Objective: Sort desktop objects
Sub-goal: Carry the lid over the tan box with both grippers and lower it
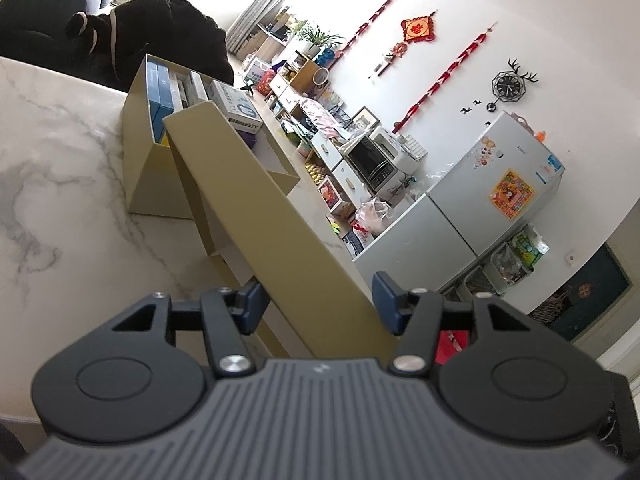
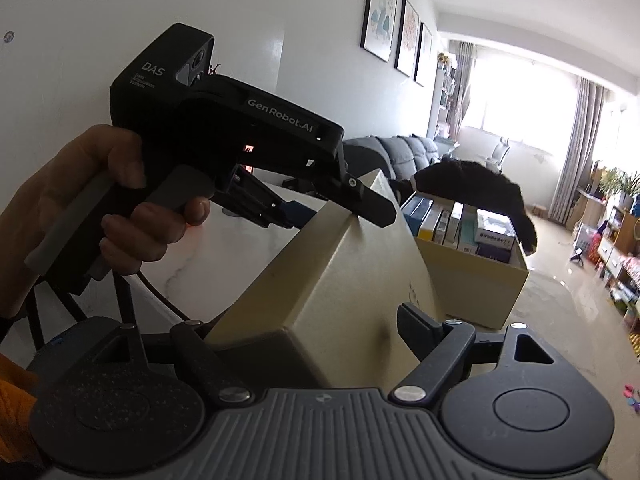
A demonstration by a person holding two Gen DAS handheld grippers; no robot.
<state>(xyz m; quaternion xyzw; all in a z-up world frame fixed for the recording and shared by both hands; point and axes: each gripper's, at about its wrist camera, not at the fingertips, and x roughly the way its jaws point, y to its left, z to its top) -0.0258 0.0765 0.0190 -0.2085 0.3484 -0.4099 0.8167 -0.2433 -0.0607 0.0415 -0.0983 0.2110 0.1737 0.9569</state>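
Note:
A khaki box lid (image 1: 276, 208) hangs tilted above the marble table (image 1: 60, 168), held from two sides. My left gripper (image 1: 318, 300) is shut on one of its walls, a blue pad on each side. The right wrist view shows that left gripper (image 2: 340, 208) clamped over the lid's far top edge, with a hand (image 2: 120, 200) on its handle. My right gripper (image 2: 308, 320) spans the near corner of the lid (image 2: 340, 264); its right finger (image 2: 416, 324) lies against the lid and its left fingertip is hidden. Beyond stands the open khaki box (image 2: 480, 292) with several small cartons (image 2: 460, 224) upright inside.
A dark garment (image 1: 172, 28) lies piled behind the open box (image 1: 140, 152). The table's far edge runs just past the box. Beyond it are a grey sofa (image 2: 404, 148), low cabinets (image 1: 320, 148) and a white fridge (image 1: 500, 184). Bare marble (image 2: 224, 256) lies left of the lid.

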